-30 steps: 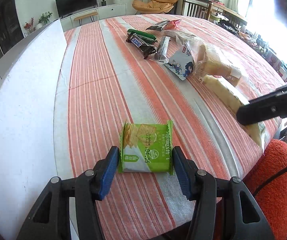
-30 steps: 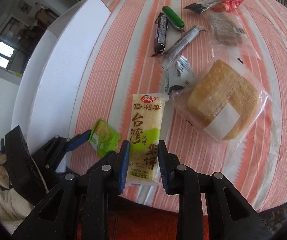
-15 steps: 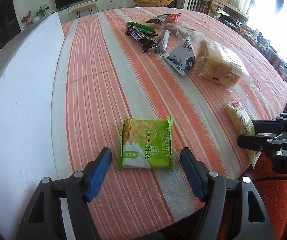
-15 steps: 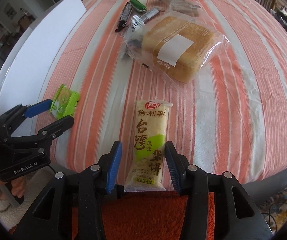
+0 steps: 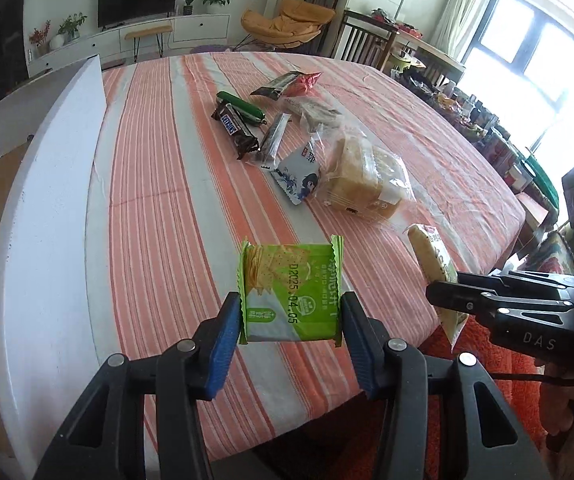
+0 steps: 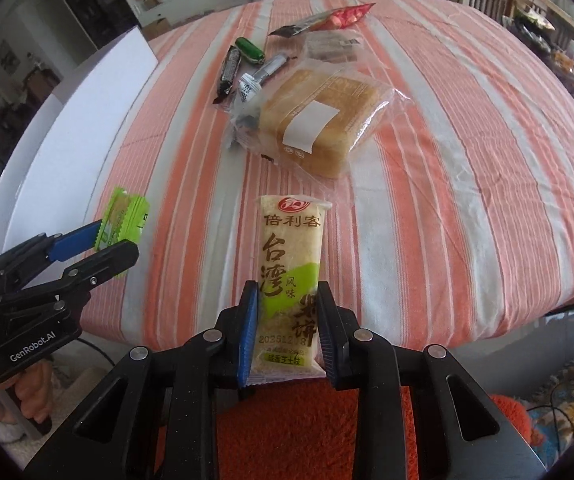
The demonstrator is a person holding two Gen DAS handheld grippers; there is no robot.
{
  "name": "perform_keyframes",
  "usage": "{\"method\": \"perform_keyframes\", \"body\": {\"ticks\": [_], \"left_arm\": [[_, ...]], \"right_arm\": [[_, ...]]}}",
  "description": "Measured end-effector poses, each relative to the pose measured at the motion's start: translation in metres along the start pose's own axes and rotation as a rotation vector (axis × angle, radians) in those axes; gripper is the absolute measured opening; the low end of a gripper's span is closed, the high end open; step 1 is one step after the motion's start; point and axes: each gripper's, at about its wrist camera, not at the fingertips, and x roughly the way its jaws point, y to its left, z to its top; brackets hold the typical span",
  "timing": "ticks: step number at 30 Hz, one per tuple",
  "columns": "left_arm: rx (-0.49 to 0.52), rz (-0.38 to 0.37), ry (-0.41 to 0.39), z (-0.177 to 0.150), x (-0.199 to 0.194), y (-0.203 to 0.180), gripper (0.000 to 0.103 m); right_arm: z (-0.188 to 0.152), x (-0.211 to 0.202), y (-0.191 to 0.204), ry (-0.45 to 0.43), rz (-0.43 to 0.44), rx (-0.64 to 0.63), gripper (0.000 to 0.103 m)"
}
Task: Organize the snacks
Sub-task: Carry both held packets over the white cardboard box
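I have both tongs loaded at the near edge of the desk (image 5: 159,184). The left tongs (image 5: 290,322) are clenched on the green cracker packet (image 5: 290,292), gripping its two crimped side edges, so the packet sits flat and square across them. The right tongs (image 6: 287,330) are clamped on the near end of the yellow rice-cracker bar (image 6: 291,264), whose long axis runs straight away from me toward the bagged bread (image 6: 319,120). The rest of the snacks lie in a loose cluster farther in; I judge the right tongs nearer to it.
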Motion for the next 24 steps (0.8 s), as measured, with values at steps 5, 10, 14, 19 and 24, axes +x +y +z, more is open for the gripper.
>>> {"method": "perform_keyframes", "body": {"ticks": [5,10,14,19,24], "left_arm": [[-0.021,-0.106,-0.073,0.008,-0.054,-0.012,0.049],[-0.026,-0.198,-0.132,0.016,-0.107,-0.017,0.049],[-0.049,-0.218,-0.178,0.020,-0.145,-0.004,0.049],[-0.126,-0.121,-0.281,0.024,-0.191,0.042,0.049],[-0.245,0.064,-0.367,0.020,-0.221,0.111,0.049]], "right_arm": [[0.002,-0.025,0.013,-0.073,0.050,0.011,0.029],[0.009,-0.049,0.032,-0.139,0.112,-0.018,0.029],[0.009,-0.066,0.055,-0.164,0.179,-0.053,0.029],[0.022,-0.084,0.093,-0.198,0.260,-0.116,0.029],[0.046,-0.092,0.160,-0.217,0.371,-0.226,0.029]]}}
